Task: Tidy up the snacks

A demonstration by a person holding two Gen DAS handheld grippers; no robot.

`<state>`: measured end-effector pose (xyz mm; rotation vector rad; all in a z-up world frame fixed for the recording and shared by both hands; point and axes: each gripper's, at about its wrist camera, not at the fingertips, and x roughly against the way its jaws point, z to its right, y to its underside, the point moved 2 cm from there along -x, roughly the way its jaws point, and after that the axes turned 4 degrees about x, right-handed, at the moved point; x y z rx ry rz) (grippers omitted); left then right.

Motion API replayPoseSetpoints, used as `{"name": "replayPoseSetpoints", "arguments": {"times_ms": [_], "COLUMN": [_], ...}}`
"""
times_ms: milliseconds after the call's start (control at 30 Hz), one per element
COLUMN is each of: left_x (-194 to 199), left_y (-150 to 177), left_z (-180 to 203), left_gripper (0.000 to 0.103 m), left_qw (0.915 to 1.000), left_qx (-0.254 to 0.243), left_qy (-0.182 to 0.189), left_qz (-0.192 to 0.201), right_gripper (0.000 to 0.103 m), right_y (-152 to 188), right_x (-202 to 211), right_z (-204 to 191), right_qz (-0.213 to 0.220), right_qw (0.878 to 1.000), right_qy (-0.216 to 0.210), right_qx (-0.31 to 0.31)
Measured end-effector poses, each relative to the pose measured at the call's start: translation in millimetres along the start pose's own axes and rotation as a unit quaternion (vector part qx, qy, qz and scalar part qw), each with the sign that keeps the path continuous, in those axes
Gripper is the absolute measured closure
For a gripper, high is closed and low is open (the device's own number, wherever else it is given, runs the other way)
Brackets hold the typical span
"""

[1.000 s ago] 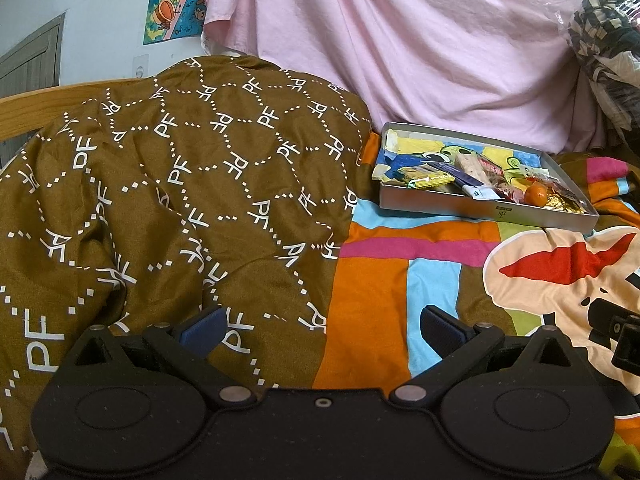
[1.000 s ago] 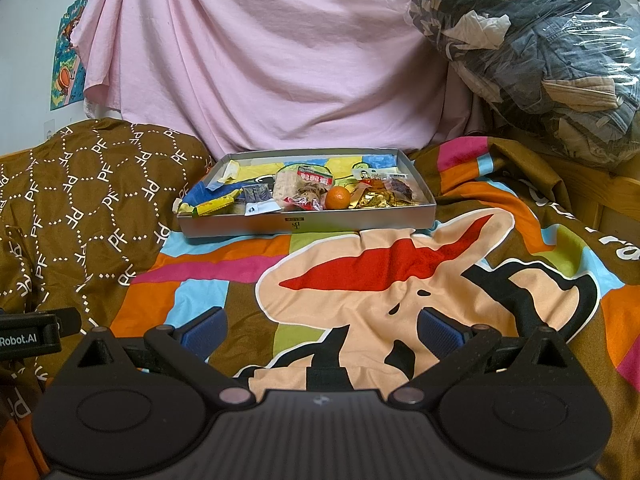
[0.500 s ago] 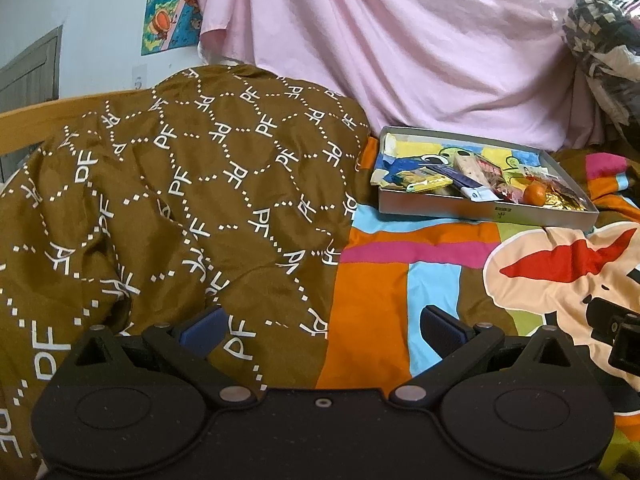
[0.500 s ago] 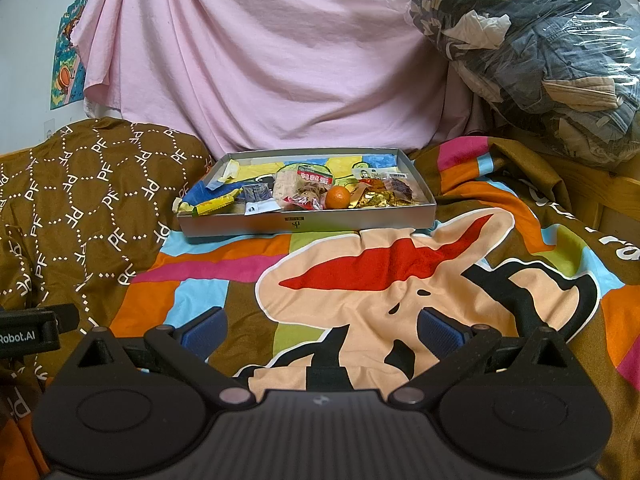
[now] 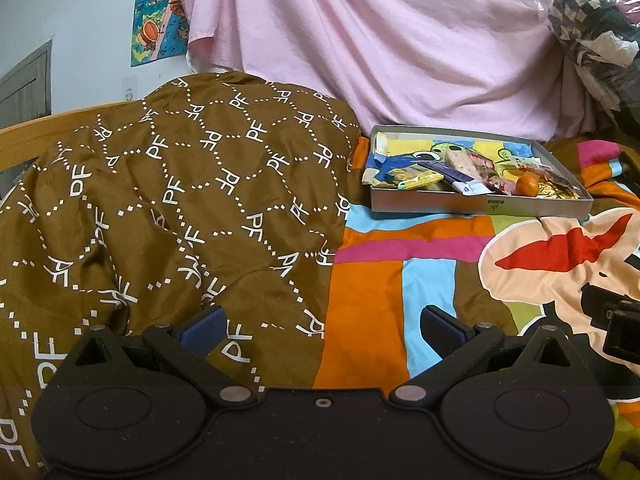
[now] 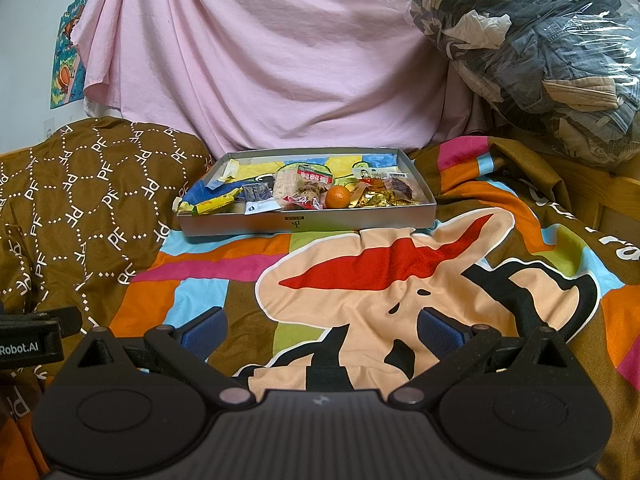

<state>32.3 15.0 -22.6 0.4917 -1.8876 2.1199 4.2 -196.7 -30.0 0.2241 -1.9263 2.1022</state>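
Note:
A shallow grey box lies on the bed ahead, also in the left wrist view at the right. It holds several snacks: a small orange, a yellow-green wrapper, a dark blue packet, a rice-cake pack, gold wrappers. My right gripper is open and empty, low over the colourful bedspread, well short of the box. My left gripper is open and empty over the brown quilt, to the left of the box.
A brown "PF" quilt is heaped at the left. A pink sheet hangs behind the box. A plastic-wrapped bundle of clothes sits at the back right. A wooden bed frame runs along the right edge.
The left gripper has shifted slightly, so the box and quilt sit a little lower and more leftward in its view. The right gripper has not moved. Both stay open.

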Motion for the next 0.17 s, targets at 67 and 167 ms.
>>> {"name": "replayPoseSetpoints", "arguments": {"times_ms": [67,167], "left_x": [-0.1,-0.8], "left_y": [0.0,0.0], "left_z": [-0.2,-0.2], "left_gripper": [0.001,0.001], "left_qw": [1.0,1.0], "left_qx": [0.001,0.001], "left_qy": [-0.001,-0.002], "left_qz": [0.0,-0.003], "right_gripper": [0.0,0.0], "right_y": [-0.1,-0.2], "right_x": [0.0,0.0], "right_z": [0.0,-0.1], "right_qz": [0.0,0.0], "right_qw": [1.0,1.0], "right_qy": [0.0,0.0], "right_qx": [0.0,0.0]}}
